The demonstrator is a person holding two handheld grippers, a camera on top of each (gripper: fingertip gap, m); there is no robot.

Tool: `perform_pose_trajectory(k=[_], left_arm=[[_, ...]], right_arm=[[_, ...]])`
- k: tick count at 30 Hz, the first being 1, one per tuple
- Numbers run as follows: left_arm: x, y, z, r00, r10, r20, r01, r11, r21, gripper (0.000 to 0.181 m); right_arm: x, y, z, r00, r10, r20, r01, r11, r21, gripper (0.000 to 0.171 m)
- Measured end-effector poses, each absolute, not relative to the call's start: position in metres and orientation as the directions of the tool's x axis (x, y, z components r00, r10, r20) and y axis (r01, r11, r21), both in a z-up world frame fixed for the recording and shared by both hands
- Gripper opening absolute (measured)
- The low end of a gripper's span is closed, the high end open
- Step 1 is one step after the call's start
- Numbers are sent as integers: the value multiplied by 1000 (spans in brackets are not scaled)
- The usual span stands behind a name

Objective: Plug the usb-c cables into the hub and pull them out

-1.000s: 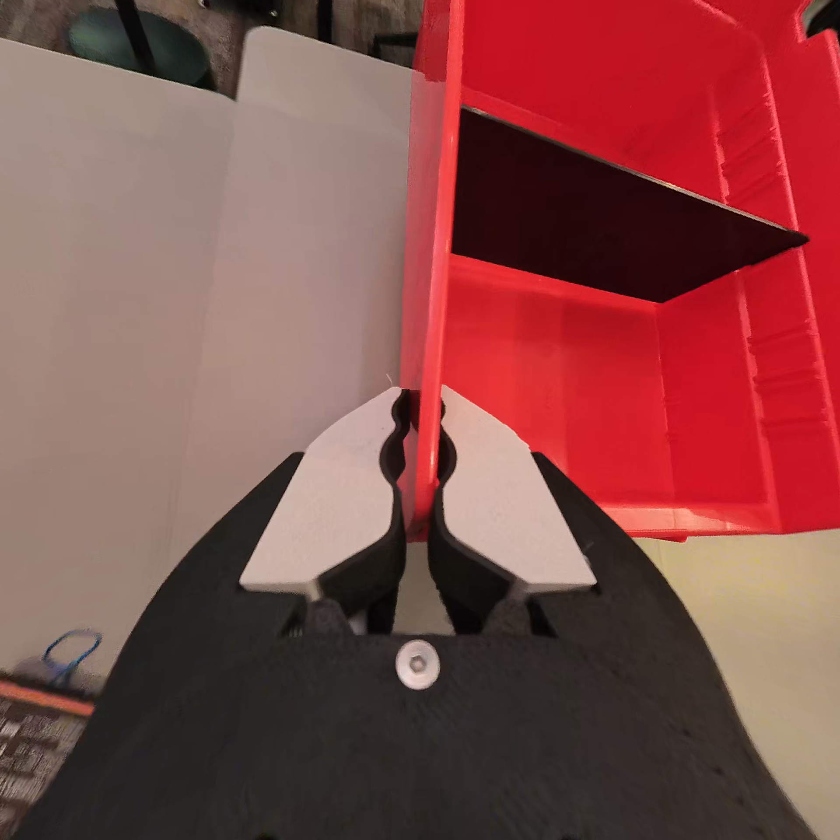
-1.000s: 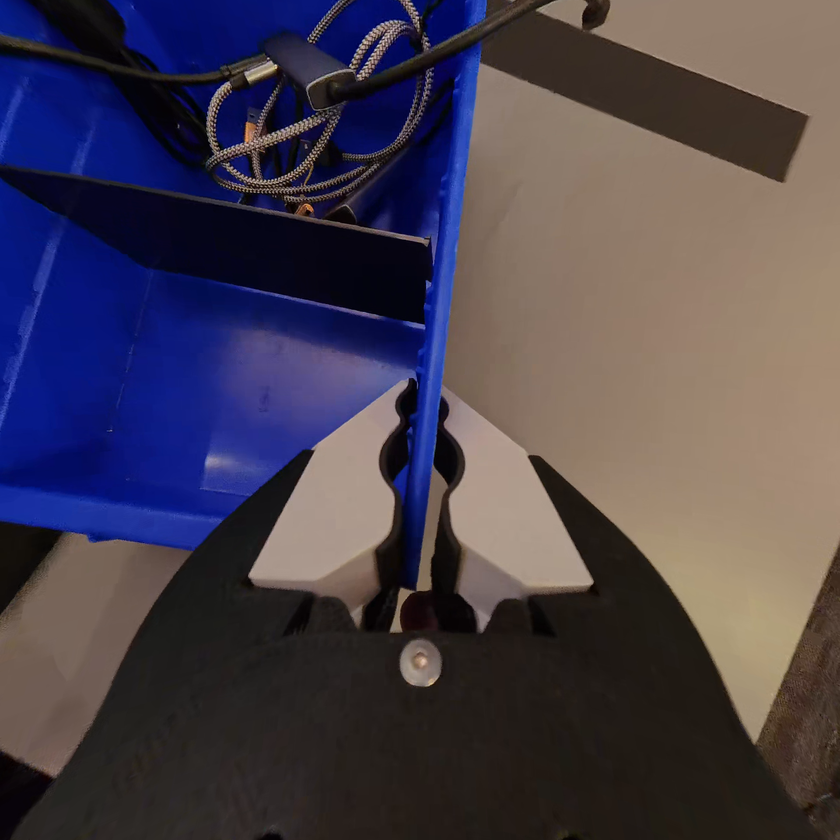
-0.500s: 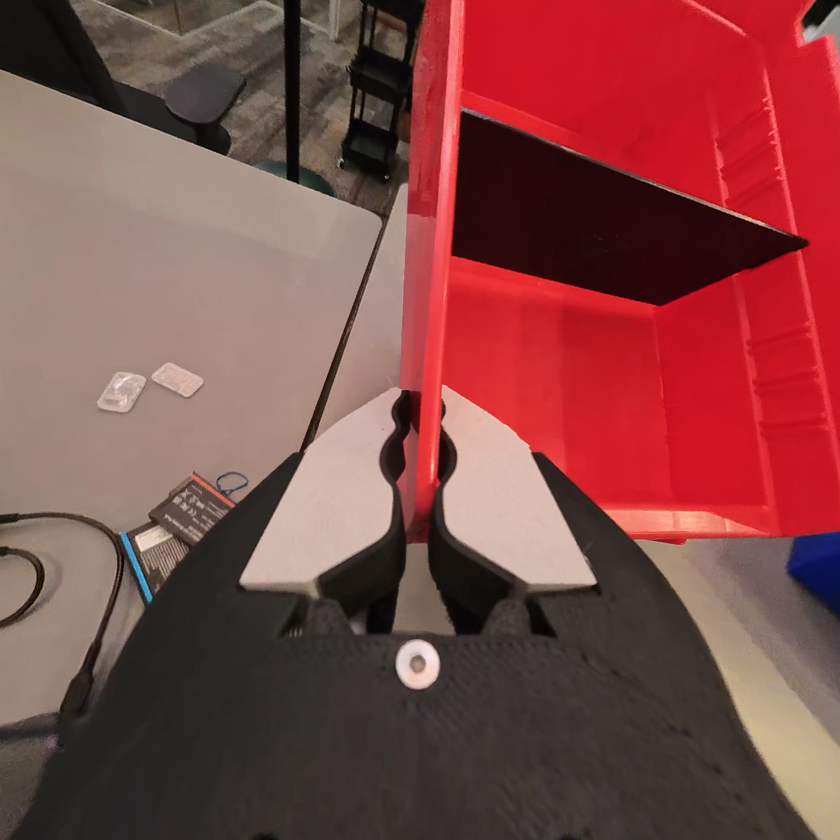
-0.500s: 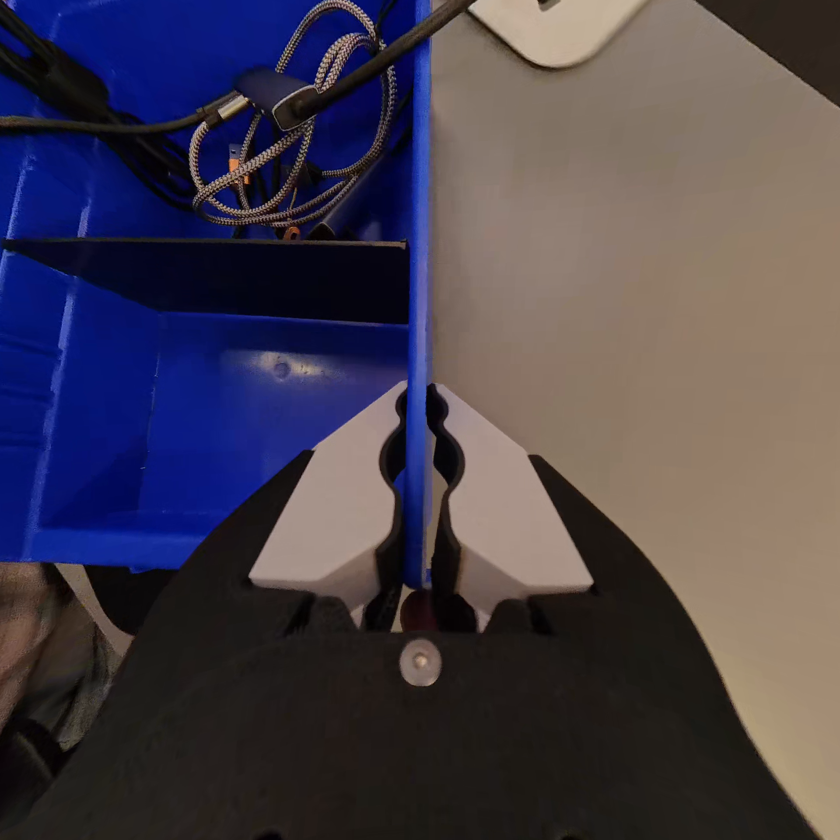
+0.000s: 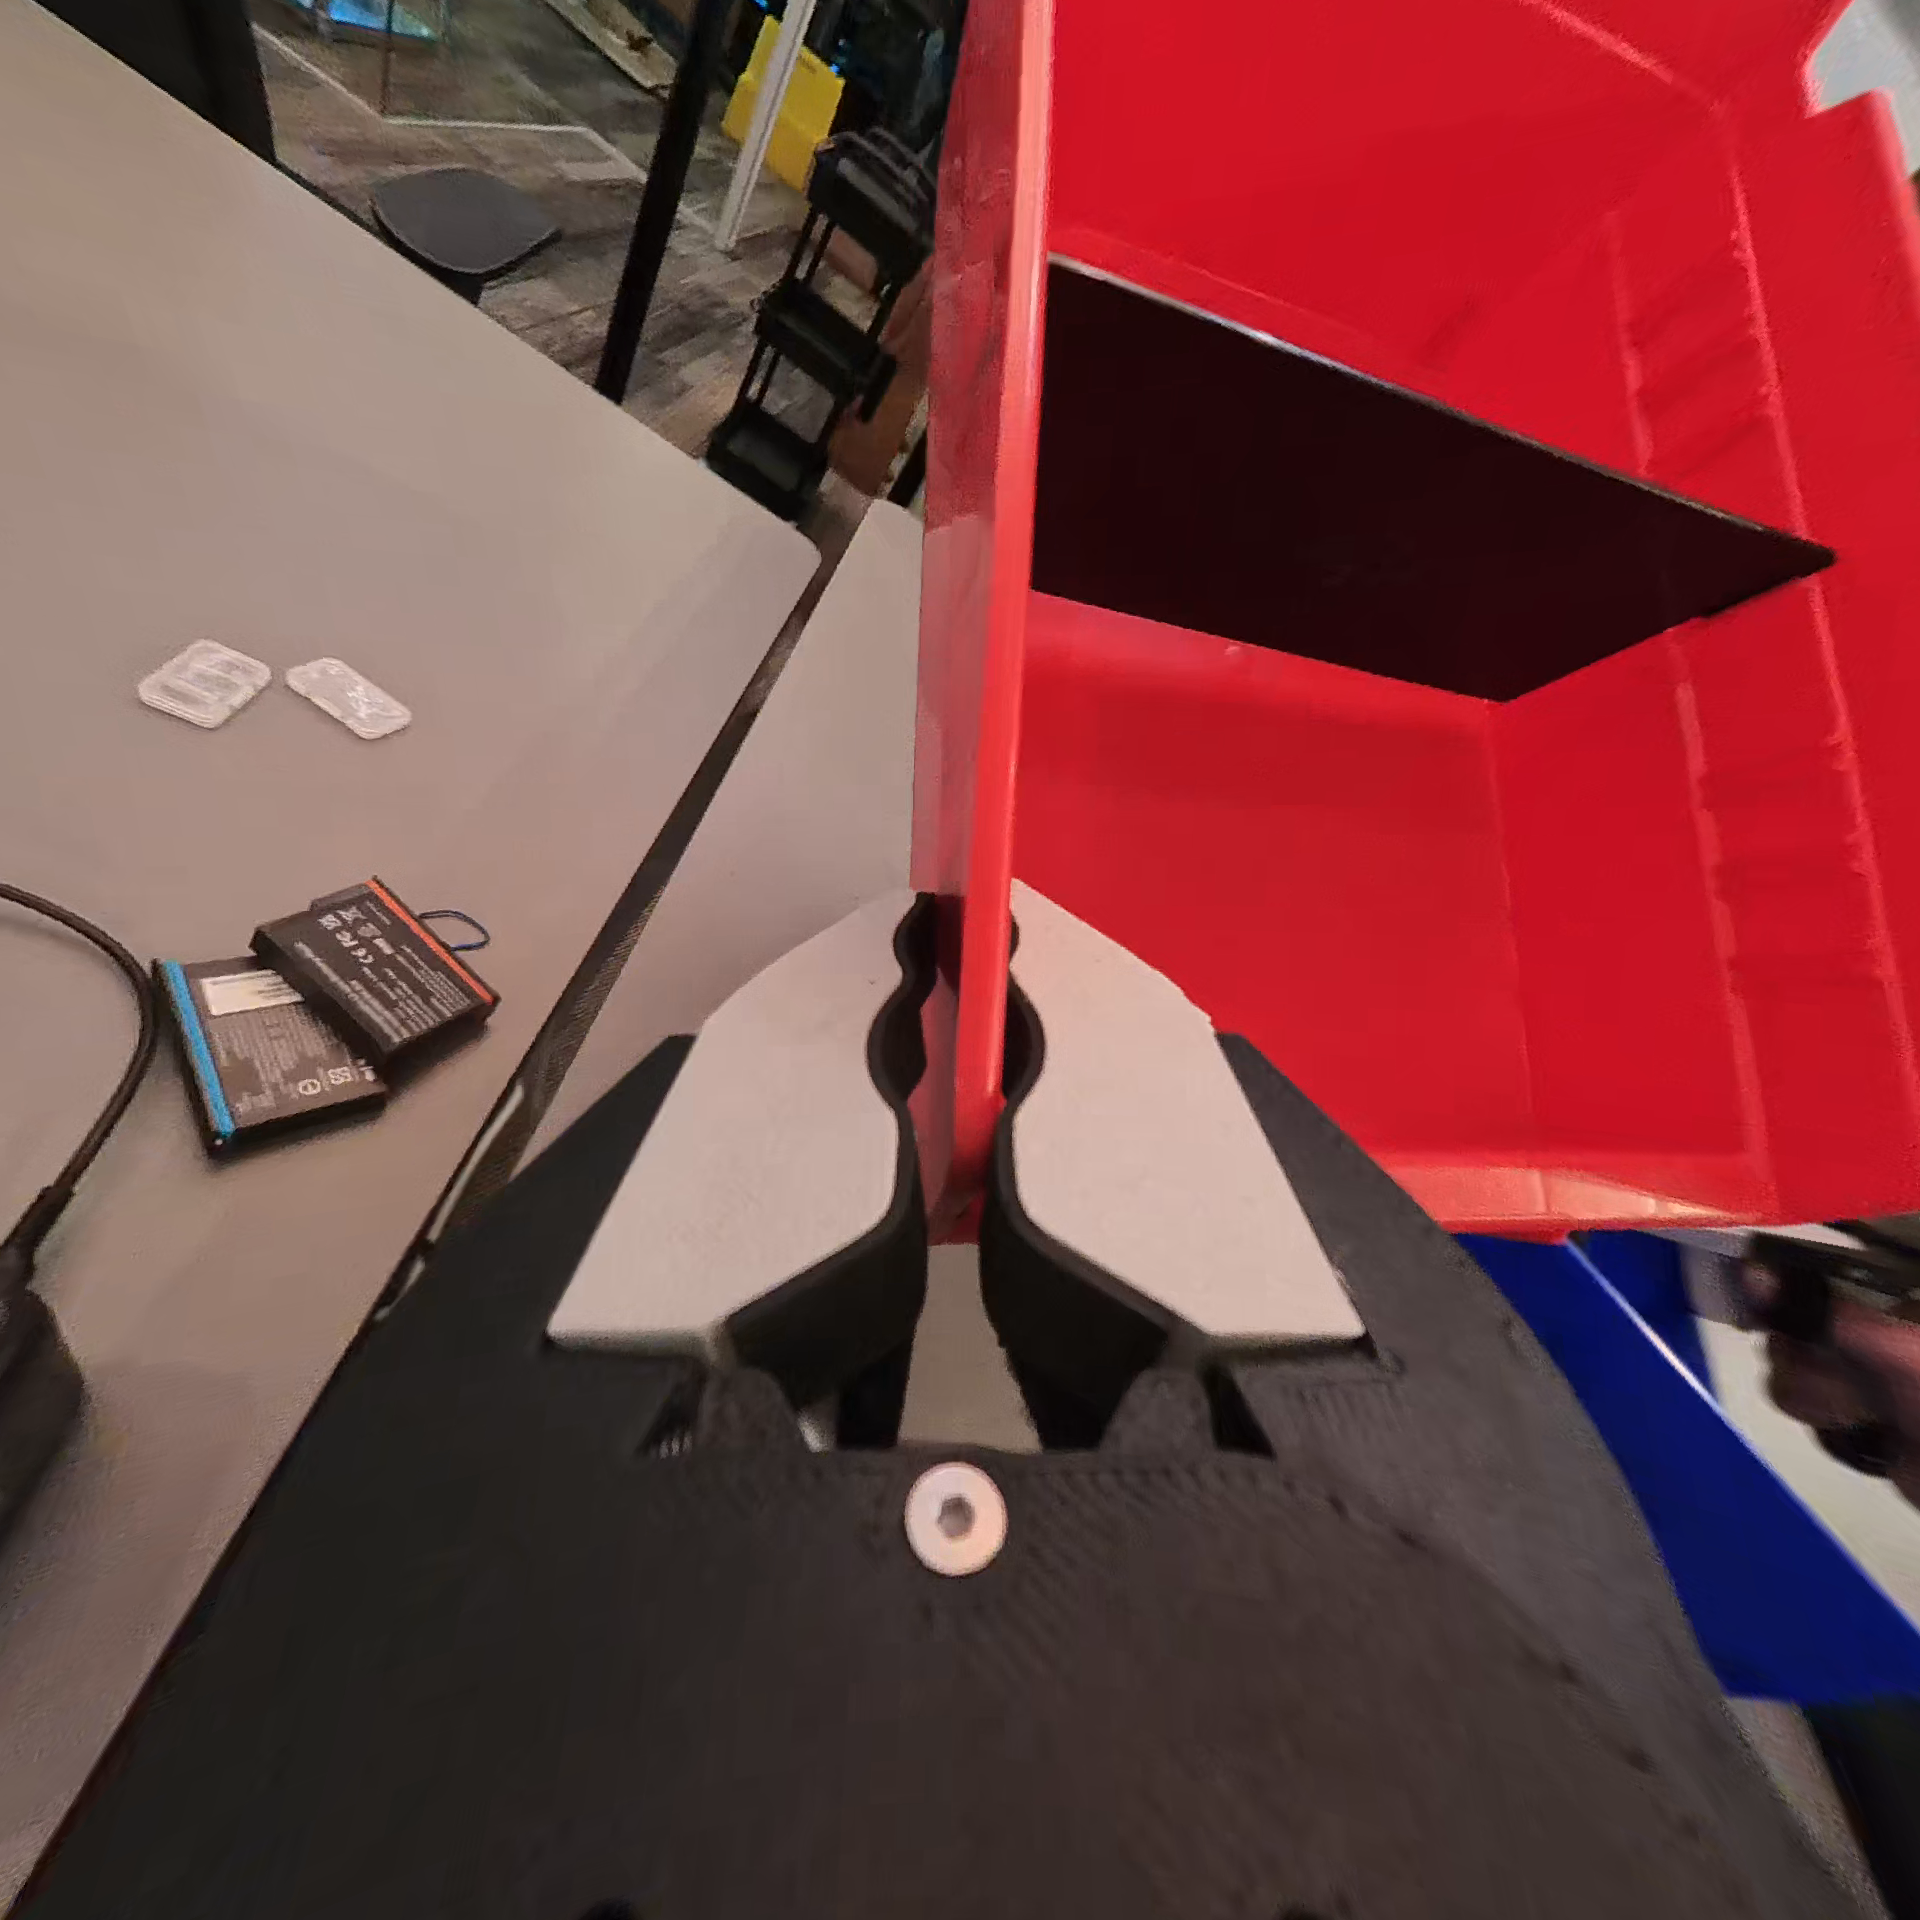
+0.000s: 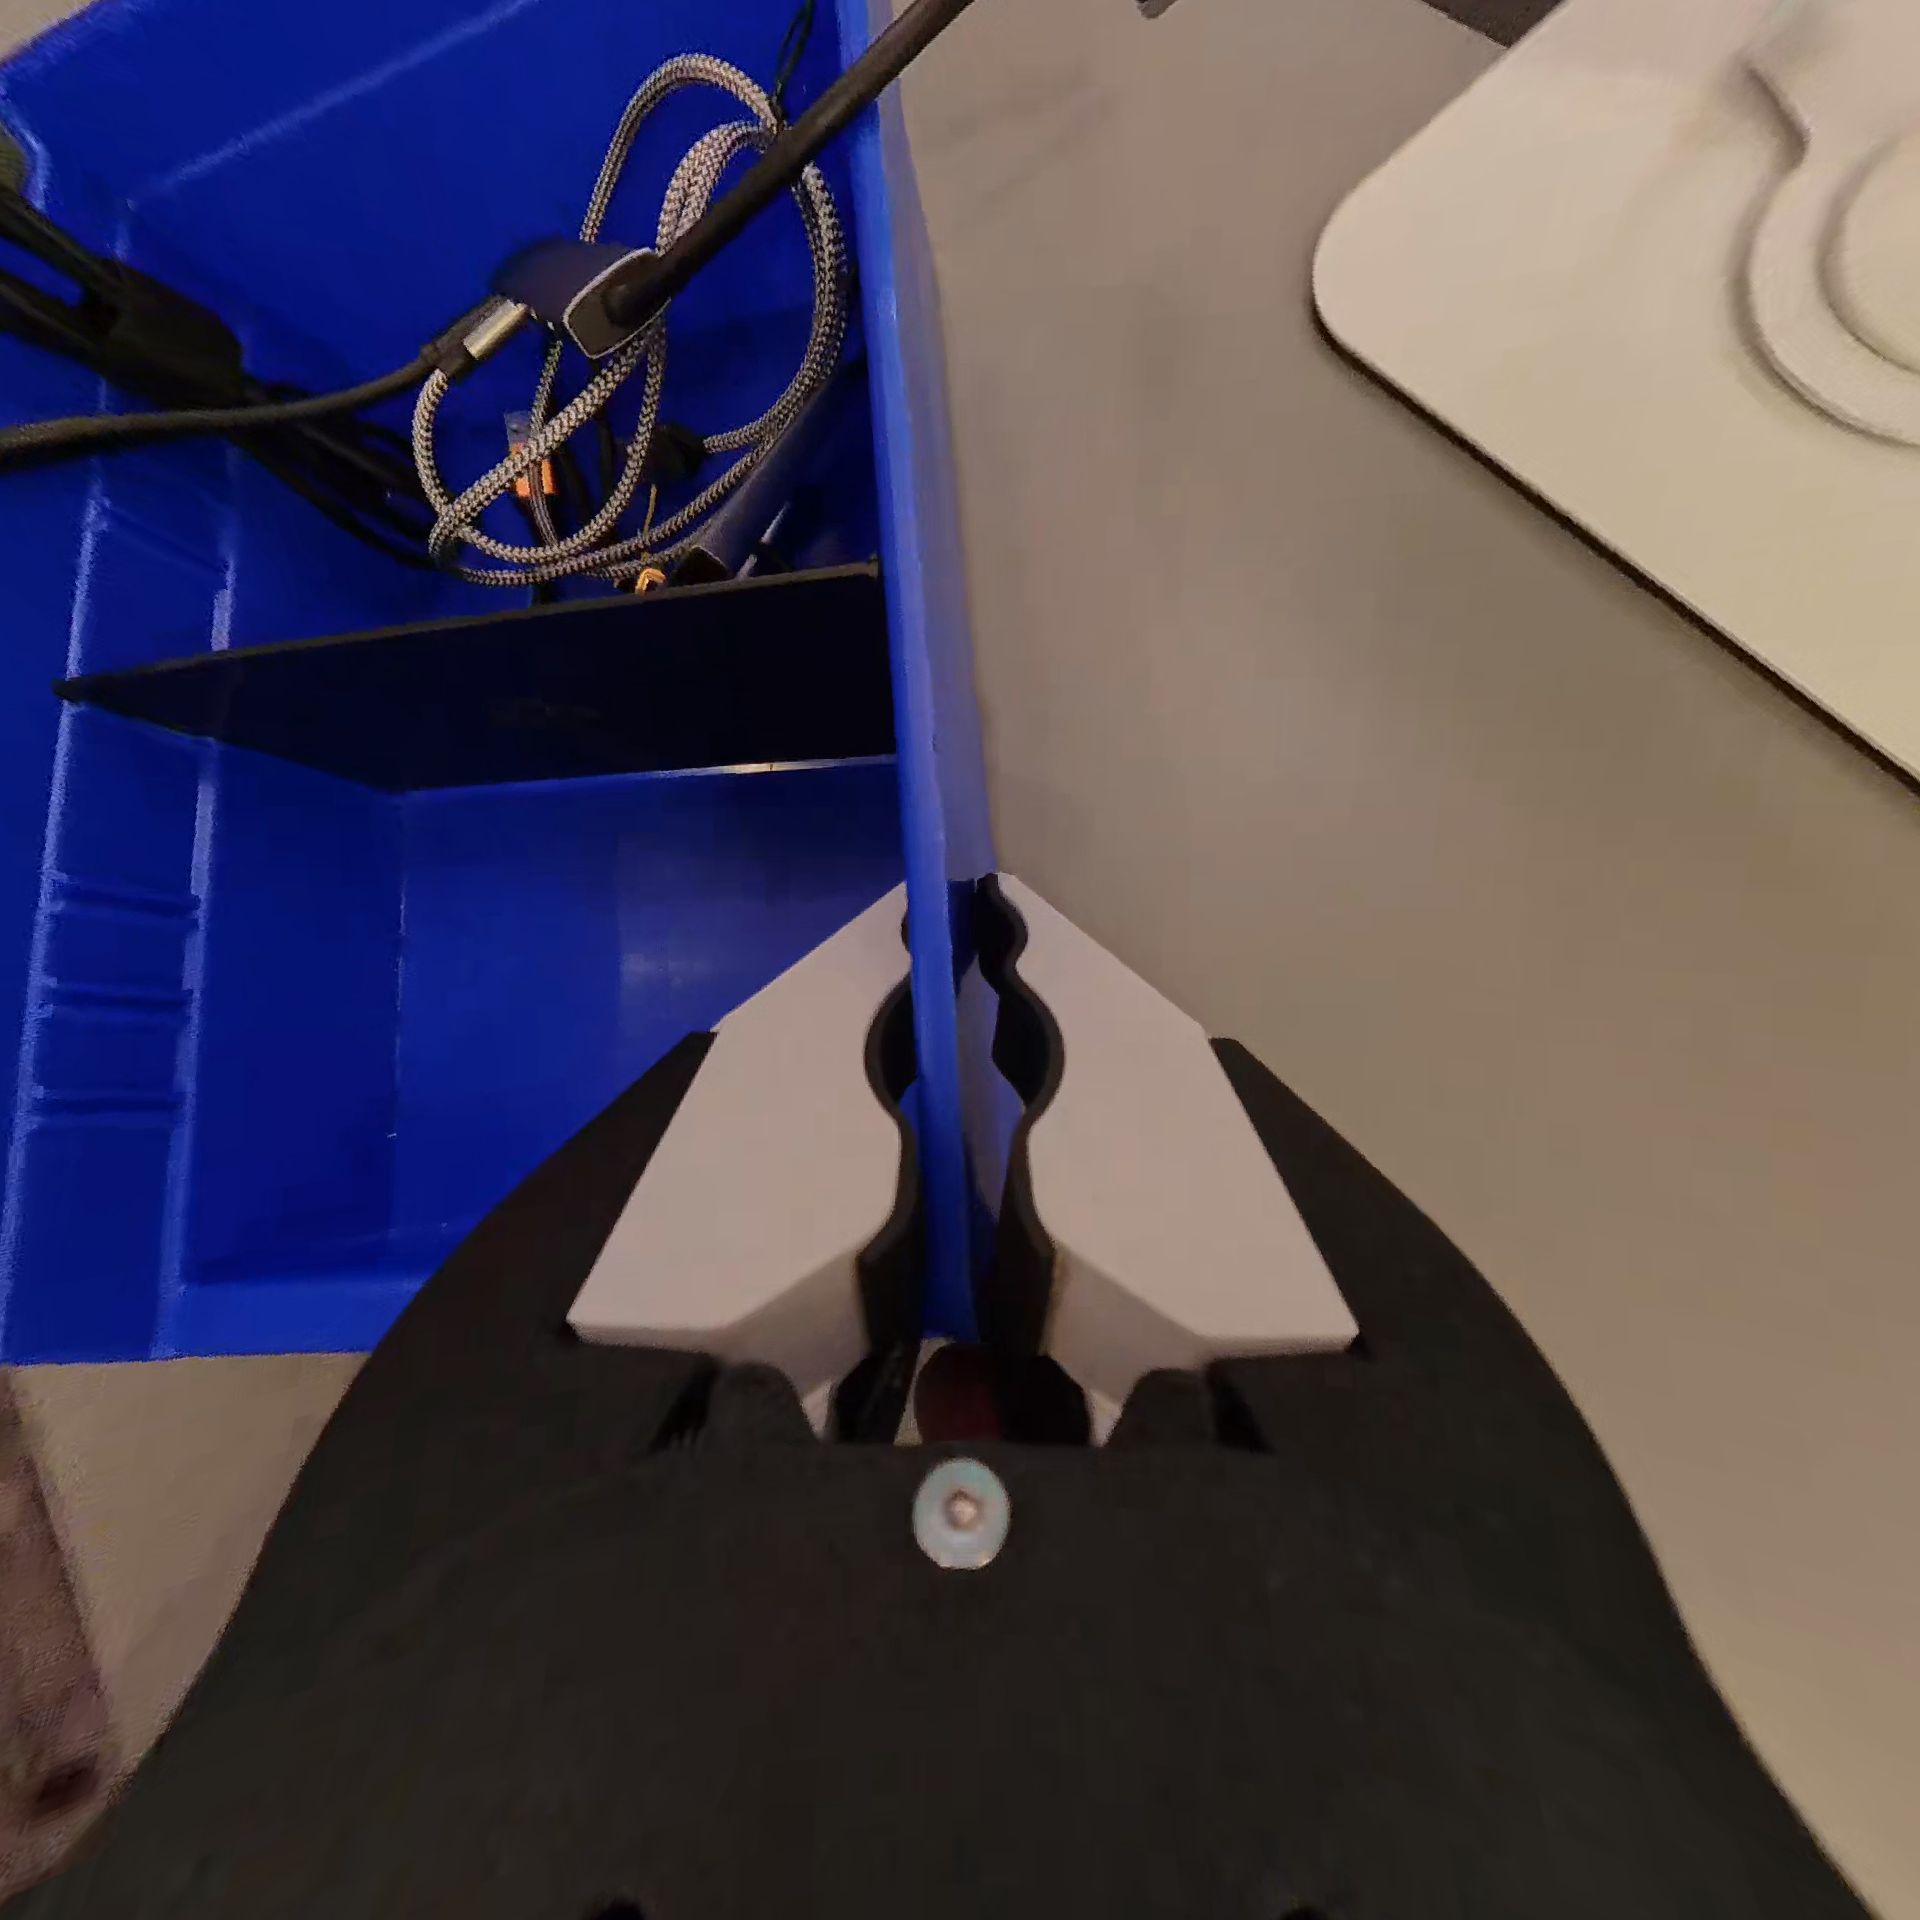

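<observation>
Grey counter (image 5: 312, 436) filling the left view from 7 to 11 o'clock, rounded corner at 10 o'clock, dark seam running down to 7 beside a second slab; floor, black cart and yellow item beyond at 12. Bare counter (image 6: 1455, 935) from 1 to 5 o'clock in the right view, open room there; pale pad (image 6: 1662, 343) with rounded corner at 2 o'clock.

Red bin (image 5: 1403, 935) at 12 to 3 o'clock, held off the counter, black divider (image 5: 1351, 540) across it, both compartments bare. Left gripper (image 5: 961, 925) clamped narrow on the red bin's left wall, jaws pressed to both faces.

Blue bin (image 6: 291, 987) at 8 to 12 o'clock, black divider (image 6: 499, 686) across; near compartment bare. Right gripper (image 6: 951, 904) closed narrow on the blue bin's right wall. Corner of blue bin also at 4 o'clock in the left view.

Far compartment, 11 o'clock: braided cables (image 6: 634, 416) coiled, grey hub (image 6: 592, 291) on top with black leads plugged in, one lead crossing the rim at 12.

Two black battery packs (image 5: 322, 1018) at 9 o'clock, printed labels present, too small to read; black cord (image 5: 104, 1039) beside; two clear cases (image 5: 270, 686) at 10.
</observation>
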State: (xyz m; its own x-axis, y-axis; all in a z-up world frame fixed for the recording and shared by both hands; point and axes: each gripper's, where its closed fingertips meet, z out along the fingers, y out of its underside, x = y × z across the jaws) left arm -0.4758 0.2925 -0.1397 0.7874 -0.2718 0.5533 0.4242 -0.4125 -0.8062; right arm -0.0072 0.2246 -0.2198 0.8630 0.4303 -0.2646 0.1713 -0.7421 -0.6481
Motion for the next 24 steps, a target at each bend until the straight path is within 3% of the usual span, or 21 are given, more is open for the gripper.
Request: perform_pose_trajectory(k=[1, 5, 9, 10, 12, 14, 16, 20, 24], left_arm=[[-478, 290, -138, 775, -280, 566, 440, -404, -802, 7], [-484, 288, -131, 757, -302, 579, 462, -380, -802, 7], [-487, 288, -130, 748, -312, 586, 467, -380, -798, 7], [-486, 288, -131, 743, -316, 590, 469, -383, -796, 7], [-486, 287, -130, 740, -323, 590, 467, -385, -796, 7], [-487, 287, -127, 749, -331, 574, 454, -375, -808, 7], [-485, 288, -125, 746, -340, 573, 455, -368, -811, 7], [-481, 288, -126, 716, -345, 607, 483, -382, -788, 7], [-486, 286, -121, 733, -338, 590, 478, -360, -801, 8]], right_arm=[[-15, 234, -221, 868, 411, -277, 139, -738, -660, 2], [-42, 260, -219, 896, 358, -263, 73, -703, -708, 5], [-69, 250, -203, 866, 441, -234, 150, -677, -721, 49], [-67, 245, -192, 870, 455, -192, 174, -646, -743, 61], [-64, 231, -159, 848, 529, -25, 290, -503, -814, 64], [-86, 203, -128, 701, 681, 212, 501, -258, -826, 64], [-112, 179, -131, 492, 773, 402, 702, -79, -708, 69], [-140, 169, -188, 172, 860, 480, 916, 40, -400, 72], [-147, 177, -244, -31, 894, 447, 979, 117, -167, 46]])
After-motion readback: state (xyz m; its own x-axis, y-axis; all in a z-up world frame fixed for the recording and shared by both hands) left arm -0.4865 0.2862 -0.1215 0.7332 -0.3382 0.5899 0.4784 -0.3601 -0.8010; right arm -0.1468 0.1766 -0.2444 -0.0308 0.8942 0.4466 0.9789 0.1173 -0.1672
